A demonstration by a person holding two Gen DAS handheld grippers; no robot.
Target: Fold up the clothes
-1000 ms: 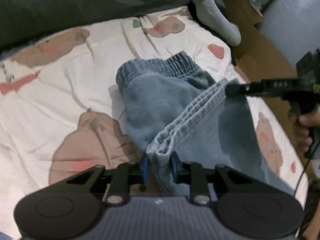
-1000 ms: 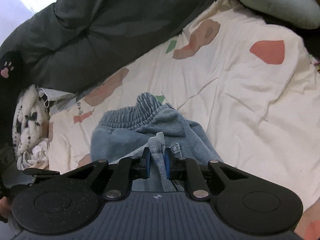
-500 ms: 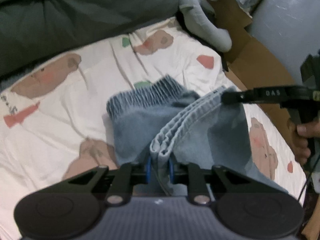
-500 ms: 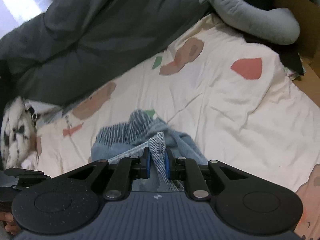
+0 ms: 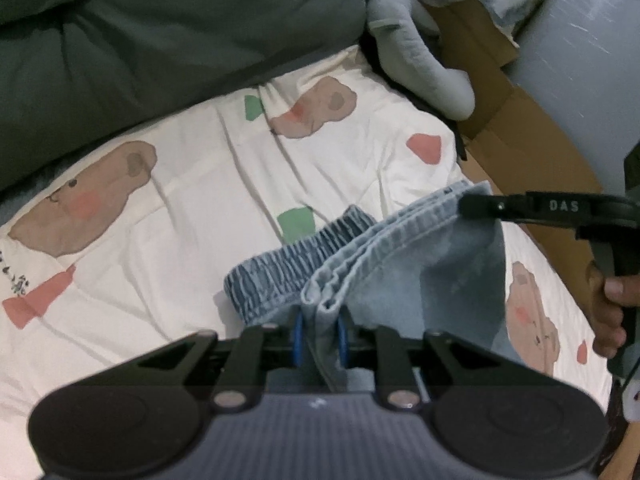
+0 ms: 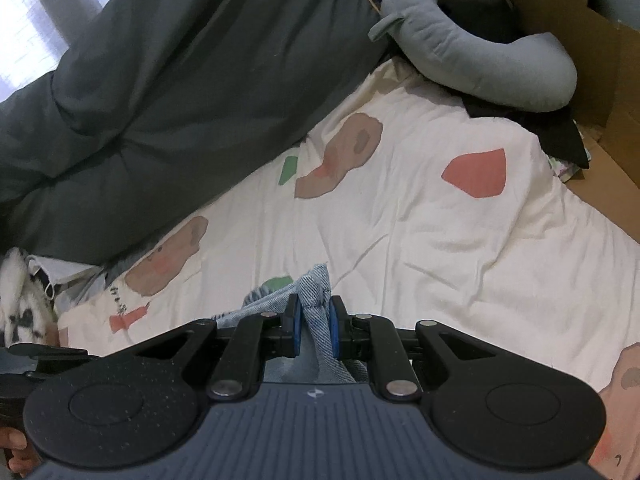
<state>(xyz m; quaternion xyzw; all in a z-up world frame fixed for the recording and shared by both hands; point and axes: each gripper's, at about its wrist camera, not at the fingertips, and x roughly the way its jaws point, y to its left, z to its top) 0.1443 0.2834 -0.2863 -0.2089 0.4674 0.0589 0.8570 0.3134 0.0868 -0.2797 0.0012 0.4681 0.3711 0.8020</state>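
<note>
A white bedsheet [image 5: 192, 184] printed with brown bears and red and green patches is covering the bed and filling most of both views. A dark grey duvet [image 5: 160, 32] is lying bunched along its far edge, and a grey curved pillow [image 6: 480, 56] is resting at the far corner, next to brown cardboard [image 5: 532, 136].

The jeans [image 5: 420, 280], light blue denim, are hanging over the sheet between the two tools. Their gathered elastic waistband [image 5: 288, 256] is sagging lowest, near a green patch on the sheet; whether it is touching the sheet cannot be told. A stitched hem edge is stretching in a line from one tool to the other.

The left gripper [image 5: 319, 334] is pinching a fold of that hem near the bottom of its own view, its blue pads pressing the denim from both sides; its jaws have just been closing a little further on the cloth. The right gripper [image 6: 313, 330] is likewise clamping a bunched corner of the denim between its blue pads, with a tuft of fabric sticking up past them. In the left view this right tool is reaching in from the right side, gripping the far end of the hem, with the person's hand [image 5: 608, 312] wrapped around its handle.
</note>
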